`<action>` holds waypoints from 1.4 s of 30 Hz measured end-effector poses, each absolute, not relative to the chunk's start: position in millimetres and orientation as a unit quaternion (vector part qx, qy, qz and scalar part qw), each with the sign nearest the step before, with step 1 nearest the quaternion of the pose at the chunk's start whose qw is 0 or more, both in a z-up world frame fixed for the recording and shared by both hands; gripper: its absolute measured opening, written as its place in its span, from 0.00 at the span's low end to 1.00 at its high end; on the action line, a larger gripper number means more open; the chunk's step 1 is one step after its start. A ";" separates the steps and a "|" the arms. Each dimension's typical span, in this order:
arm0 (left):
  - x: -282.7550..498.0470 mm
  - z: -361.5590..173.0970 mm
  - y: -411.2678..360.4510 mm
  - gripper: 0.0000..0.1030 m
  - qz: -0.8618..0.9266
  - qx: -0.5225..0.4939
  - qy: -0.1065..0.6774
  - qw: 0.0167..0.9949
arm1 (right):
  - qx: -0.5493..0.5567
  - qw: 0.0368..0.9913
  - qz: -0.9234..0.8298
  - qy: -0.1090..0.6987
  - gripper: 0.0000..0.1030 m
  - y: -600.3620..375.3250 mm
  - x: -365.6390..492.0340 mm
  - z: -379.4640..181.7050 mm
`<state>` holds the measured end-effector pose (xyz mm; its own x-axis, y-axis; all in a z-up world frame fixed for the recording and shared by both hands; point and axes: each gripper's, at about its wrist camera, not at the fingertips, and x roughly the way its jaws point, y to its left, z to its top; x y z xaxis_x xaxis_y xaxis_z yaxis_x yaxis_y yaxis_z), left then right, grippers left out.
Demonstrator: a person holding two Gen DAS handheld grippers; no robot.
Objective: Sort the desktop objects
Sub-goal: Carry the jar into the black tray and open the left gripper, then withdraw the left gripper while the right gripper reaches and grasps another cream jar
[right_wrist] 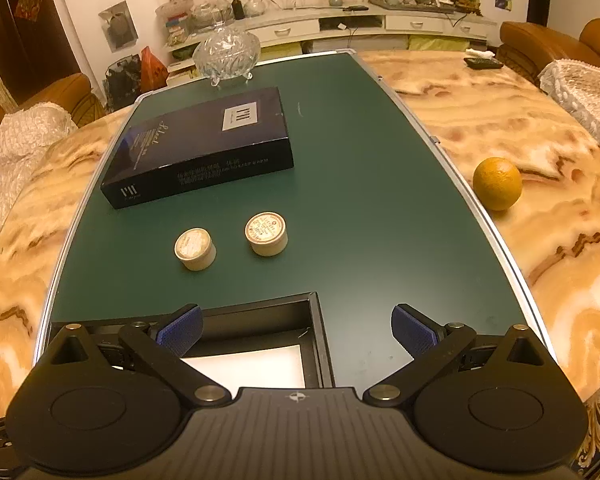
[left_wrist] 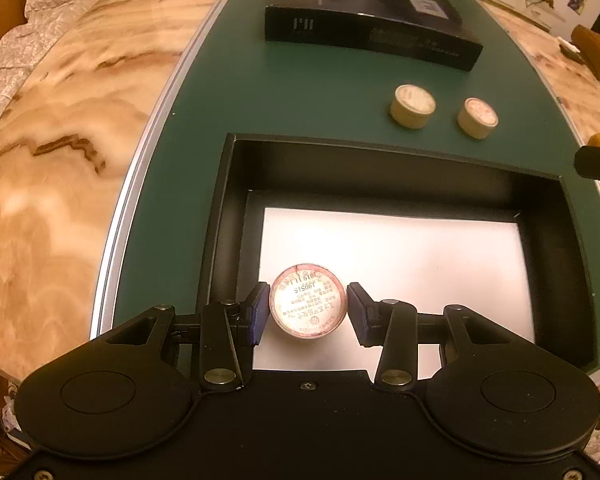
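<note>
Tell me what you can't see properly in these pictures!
- Tray: the left wrist view hides its near edge behind the left gripper; the right wrist view shows only one corner.
- Tub in the tray: its label print is too small to read.
- Glass bowl: the left view's top edge cuts it off.
- Orange: barely peeks in at the left view's right edge.

Fruit: round orange [right_wrist: 497, 183] on marbled stone desk [right_wrist: 540, 152].
Far edge: footed cut-glass bowl [right_wrist: 226, 54].
Desk back: black remote [right_wrist: 483, 63].

We see a marble tabletop [right_wrist: 500, 120] carrying a green mat [right_wrist: 360, 200] and an orange [right_wrist: 497, 183]; on the mat sit a dark box [right_wrist: 204, 148], two tins [right_wrist: 266, 233], an open tray [left_wrist: 380, 168] and a glass bowl [right_wrist: 227, 54].
</note>
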<state>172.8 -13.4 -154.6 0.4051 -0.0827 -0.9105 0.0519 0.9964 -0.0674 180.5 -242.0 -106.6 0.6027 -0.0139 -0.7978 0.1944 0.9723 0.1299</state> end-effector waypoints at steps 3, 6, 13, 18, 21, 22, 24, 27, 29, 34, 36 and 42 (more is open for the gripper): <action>173.7 -158.1 -12.3 0.40 -0.038 -0.013 0.545 0.837 | 0.100 0.889 -0.059 0.443 1.00 -240.5 181.5 -107.8; 174.3 -159.8 -11.7 0.40 -0.038 -0.011 0.544 0.838 | 0.100 0.888 -0.060 0.444 1.00 -239.6 182.6 -109.0; 176.2 -159.7 -12.0 0.40 -0.040 -0.008 0.542 0.840 | 0.098 0.888 -0.061 0.446 1.00 -237.6 183.5 -109.6; 176.1 -155.7 -9.6 0.47 -0.048 -0.011 0.535 0.844 | 0.091 0.888 -0.063 0.446 1.00 -236.5 187.2 -109.1; 176.1 -151.8 -7.0 0.51 -0.055 -0.021 0.532 0.845 | 0.082 0.890 -0.060 0.445 1.00 -234.3 191.6 -108.4; 175.6 -149.6 -6.6 0.53 -0.057 -0.023 0.529 0.846 | 0.077 0.890 -0.059 0.445 1.00 -233.6 194.3 -108.2; 173.6 -143.8 -6.9 0.61 -0.059 -0.020 0.523 0.850 | 0.069 0.890 -0.059 0.447 1.00 -233.9 204.9 -109.1; 169.3 -132.3 -7.3 0.65 -0.063 -0.017 0.510 0.858 | 0.060 0.889 -0.061 0.450 1.00 -236.0 222.7 -110.6; 166.3 -123.6 -6.6 0.69 -0.068 -0.020 0.501 0.863 | 0.053 0.890 -0.066 0.448 1.00 -239.1 238.3 -113.2; 163.4 -110.0 -1.5 0.74 -0.071 -0.027 0.487 0.870 | 0.034 0.877 -0.052 0.477 0.88 -237.5 280.6 -134.7; 163.8 -109.3 2.2 0.74 -0.071 -0.031 0.487 0.870 | 0.029 0.871 -0.052 0.488 0.84 -234.0 293.8 -145.4; 168.6 -113.8 13.4 0.74 -0.064 -0.038 0.488 0.870 | 0.025 0.860 -0.050 0.507 0.77 -226.2 319.5 -169.5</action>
<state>168.6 13.4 -113.8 0.5162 -0.1478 -0.8436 0.0732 0.9890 -0.1285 319.5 -226.2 -169.5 0.4818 -0.0608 -0.8742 0.1110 0.9938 -0.0080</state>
